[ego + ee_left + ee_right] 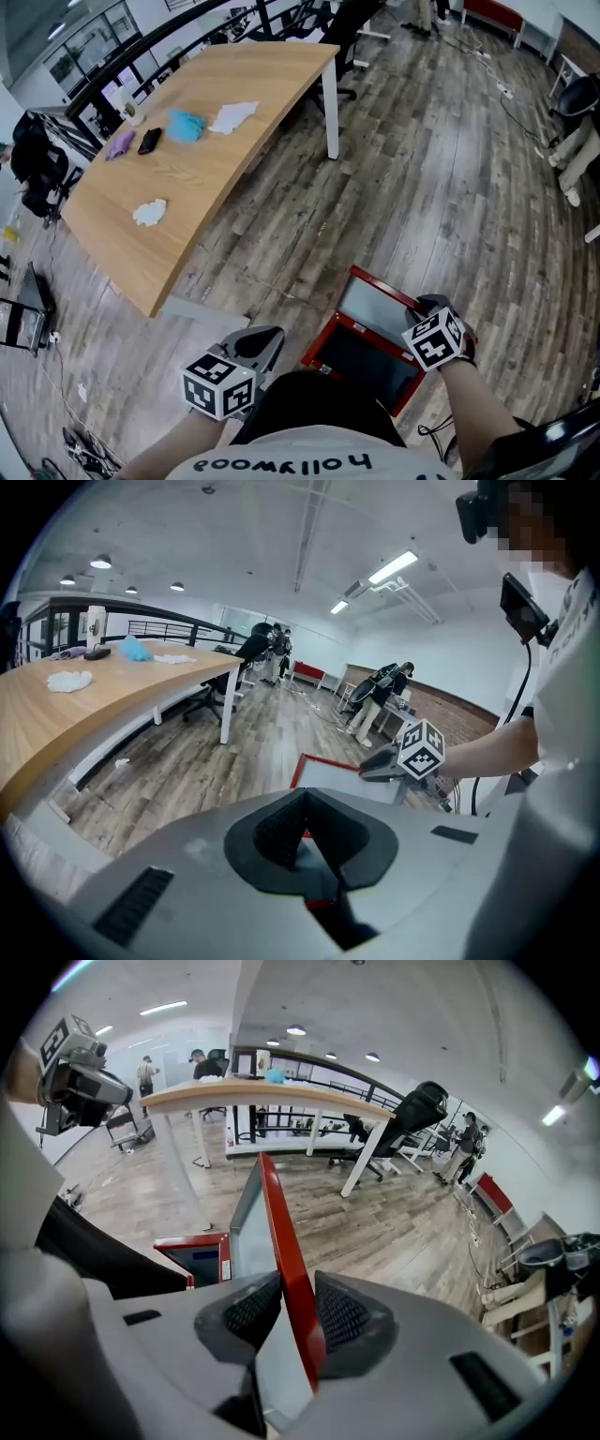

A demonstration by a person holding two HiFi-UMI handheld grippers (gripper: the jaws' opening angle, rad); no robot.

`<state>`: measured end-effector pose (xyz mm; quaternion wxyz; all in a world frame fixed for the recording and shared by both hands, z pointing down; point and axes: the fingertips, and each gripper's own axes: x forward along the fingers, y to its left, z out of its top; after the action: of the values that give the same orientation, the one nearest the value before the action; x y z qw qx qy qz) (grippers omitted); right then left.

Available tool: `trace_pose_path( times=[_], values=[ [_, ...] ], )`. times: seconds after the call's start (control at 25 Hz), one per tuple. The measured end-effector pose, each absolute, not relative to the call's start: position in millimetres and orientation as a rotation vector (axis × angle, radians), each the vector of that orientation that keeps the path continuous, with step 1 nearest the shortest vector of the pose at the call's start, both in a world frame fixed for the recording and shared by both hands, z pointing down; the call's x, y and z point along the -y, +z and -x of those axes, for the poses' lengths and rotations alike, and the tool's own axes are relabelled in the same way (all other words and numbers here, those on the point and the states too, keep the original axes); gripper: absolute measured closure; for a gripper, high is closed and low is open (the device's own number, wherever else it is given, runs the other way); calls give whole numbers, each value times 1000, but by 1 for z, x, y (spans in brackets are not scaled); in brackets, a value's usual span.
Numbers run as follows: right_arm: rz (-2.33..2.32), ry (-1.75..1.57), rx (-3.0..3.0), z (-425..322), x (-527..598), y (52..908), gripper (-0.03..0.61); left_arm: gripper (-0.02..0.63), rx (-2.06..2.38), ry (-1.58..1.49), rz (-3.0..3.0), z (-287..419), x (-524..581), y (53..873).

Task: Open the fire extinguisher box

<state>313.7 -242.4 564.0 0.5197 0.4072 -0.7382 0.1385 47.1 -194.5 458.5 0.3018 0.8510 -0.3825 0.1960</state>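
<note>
The red fire extinguisher box (361, 364) stands on the wood floor just in front of me, its dark inside showing. Its door (375, 305), a grey pane in a red frame, is swung away from the box. My right gripper (424, 306) is shut on the door's red frame edge (277, 1213), which runs up between the pads (342, 1314). The box body (199, 1255) lies lower left in the right gripper view. My left gripper (264, 343) hangs left of the box, shut with nothing in it (305, 810); the door (342, 778) shows beyond it.
A long wooden table (187, 187) with white legs (331, 103) stands to the far left, carrying cloths (186, 124) and small items. Black office chairs (347, 28) and some people are further off. Bare wood floor (441, 178) stretches beyond the box.
</note>
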Motion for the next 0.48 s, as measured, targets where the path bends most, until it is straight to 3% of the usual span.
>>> trace_pose_path(
  times=[0.48],
  values=[
    [-992,346,1726,-327,260,577,468,607,1050,544,-2236,-27,196,460]
  ],
)
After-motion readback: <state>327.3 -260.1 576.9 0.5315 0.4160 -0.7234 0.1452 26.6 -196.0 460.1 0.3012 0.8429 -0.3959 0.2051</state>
